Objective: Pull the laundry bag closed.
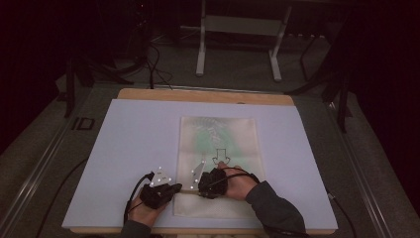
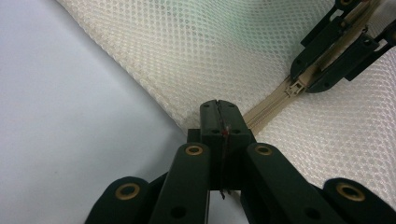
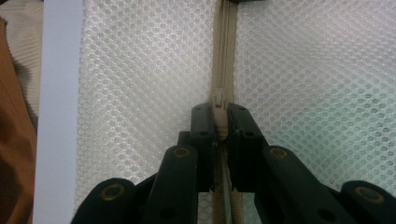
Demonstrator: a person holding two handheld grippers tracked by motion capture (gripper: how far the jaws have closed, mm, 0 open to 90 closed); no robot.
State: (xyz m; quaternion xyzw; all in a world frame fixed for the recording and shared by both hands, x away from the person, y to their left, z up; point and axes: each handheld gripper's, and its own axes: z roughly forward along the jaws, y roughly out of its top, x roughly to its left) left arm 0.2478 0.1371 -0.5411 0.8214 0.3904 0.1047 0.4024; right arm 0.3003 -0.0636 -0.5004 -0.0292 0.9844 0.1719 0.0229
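Note:
A cream mesh bag (image 1: 218, 148) lies flat on the pale board (image 1: 129, 144), with something green showing through the mesh. A beige zipper (image 3: 224, 56) runs across the bag's near end. My left gripper (image 1: 178, 189) is shut on the bag's edge where the zipper ends (image 2: 218, 108). My right gripper (image 1: 201, 187) sits just to its right, shut on the zipper pull (image 3: 217, 100). In the left gripper view the right gripper (image 2: 308, 79) holds the slider (image 2: 295, 87) a short way along the zipper. Both hands rest low on the board.
The board lies on a wooden table (image 1: 208, 95). Past the table's far edge stand a metal frame (image 1: 237, 25) and loose cables (image 1: 156, 64) on the floor. An orange-brown surface (image 3: 14, 149) lies past the board's near edge.

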